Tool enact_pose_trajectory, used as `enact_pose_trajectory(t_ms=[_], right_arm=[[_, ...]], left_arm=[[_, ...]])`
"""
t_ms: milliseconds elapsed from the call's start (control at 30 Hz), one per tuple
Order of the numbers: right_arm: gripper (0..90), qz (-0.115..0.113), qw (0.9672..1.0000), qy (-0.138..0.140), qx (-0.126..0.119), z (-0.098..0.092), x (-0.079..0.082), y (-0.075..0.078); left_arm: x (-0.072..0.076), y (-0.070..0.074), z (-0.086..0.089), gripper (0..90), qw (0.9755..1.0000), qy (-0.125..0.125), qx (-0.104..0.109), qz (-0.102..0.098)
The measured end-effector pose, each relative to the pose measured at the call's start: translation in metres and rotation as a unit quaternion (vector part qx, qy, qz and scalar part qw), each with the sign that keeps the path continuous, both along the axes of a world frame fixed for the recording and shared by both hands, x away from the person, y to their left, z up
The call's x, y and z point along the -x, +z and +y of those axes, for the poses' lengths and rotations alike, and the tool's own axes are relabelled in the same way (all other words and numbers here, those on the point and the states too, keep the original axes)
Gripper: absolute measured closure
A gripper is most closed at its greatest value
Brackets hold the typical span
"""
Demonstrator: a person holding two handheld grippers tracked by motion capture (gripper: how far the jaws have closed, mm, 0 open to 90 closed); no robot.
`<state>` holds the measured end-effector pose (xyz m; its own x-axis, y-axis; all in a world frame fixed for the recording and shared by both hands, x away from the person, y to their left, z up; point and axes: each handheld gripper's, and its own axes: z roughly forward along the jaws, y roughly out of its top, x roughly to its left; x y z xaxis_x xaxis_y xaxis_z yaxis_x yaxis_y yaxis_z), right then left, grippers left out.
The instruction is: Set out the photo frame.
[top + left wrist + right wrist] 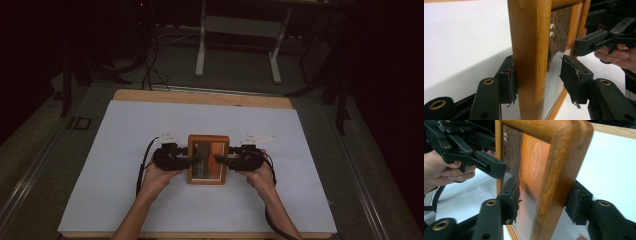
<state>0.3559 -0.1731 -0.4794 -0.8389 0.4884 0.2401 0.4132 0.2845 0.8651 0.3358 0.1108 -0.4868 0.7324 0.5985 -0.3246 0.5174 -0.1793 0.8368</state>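
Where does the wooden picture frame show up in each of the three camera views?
High view: the wooden picture frame lies at the middle of the white table cover, between the left tool and the right tool.
Left gripper view: its side rail runs top to bottom through the centre.
Right gripper view: its corner stands at the upper right.
Shared landmark: the brown and orange print behind the glass.

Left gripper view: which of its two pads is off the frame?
The pad at picture right, on the glass side: a gap separates it from the wooden frame. The pad at picture left lies against the frame's outer face.
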Motion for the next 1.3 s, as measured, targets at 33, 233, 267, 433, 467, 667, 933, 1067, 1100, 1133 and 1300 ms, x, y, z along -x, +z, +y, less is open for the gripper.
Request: enact_pose_trajectory(t_ms=[33,233,267,433,467,667,933,1067,1100,1133,1300], right_arm=[[46.3,0.000,1.0000,0.000,0.001,0.001,0.001,0.000],[41.0,-0.005,0.9999,-0.001,0.011,0.001,0.004,0.002],[40.3,-0.005,0.9999,-0.001,0.012,0.001,0.004,0.002],[38.3,-0.010,0.9997,-0.005,0.019,-0.007,0.009,0.007],[38.0,-0.012,0.9997,-0.006,0.021,-0.009,0.010,0.008],[37.5,-0.024,0.9992,-0.018,0.027,-0.025,0.016,0.015],[36.6,-0.021,0.9978,-0.051,0.035,-0.050,0.021,0.015],[35.9,-0.011,0.9945,-0.093,0.048,-0.078,0.024,0.005],[35.9,-0.011,0.9945,-0.093,0.048,-0.078,0.024,0.005],[35.9,-0.008,0.9936,-0.101,0.049,-0.082,0.025,0.003],[35.1,0.010,0.9891,-0.129,0.070,-0.101,0.028,-0.015]], left_arm=[[0.000,0.000,0.000,47.3,1.0000,0.000,-0.001,0.000],[0.003,0.003,0.006,46.9,1.0000,0.005,0.000,-0.003],[0.003,0.003,0.008,46.4,1.0000,0.008,0.002,-0.003],[0.006,0.008,0.019,44.7,0.9996,0.026,0.011,-0.008],[0.007,0.009,0.021,44.0,0.9994,0.030,0.013,-0.009],[0.013,0.018,0.035,42.5,0.9987,0.043,0.017,-0.020],[0.018,0.021,0.048,42.3,0.9970,0.075,-0.005,-0.021],[0.022,0.017,0.059,41.9,0.9930,0.109,-0.042,-0.018],[0.022,0.017,0.059,41.8,0.9930,0.109,-0.042,-0.018],[0.022,0.017,0.059,41.8,0.9930,0.109,-0.042,-0.018],[0.029,0.004,0.066,41.1,0.9918,0.114,-0.057,-0.010]])
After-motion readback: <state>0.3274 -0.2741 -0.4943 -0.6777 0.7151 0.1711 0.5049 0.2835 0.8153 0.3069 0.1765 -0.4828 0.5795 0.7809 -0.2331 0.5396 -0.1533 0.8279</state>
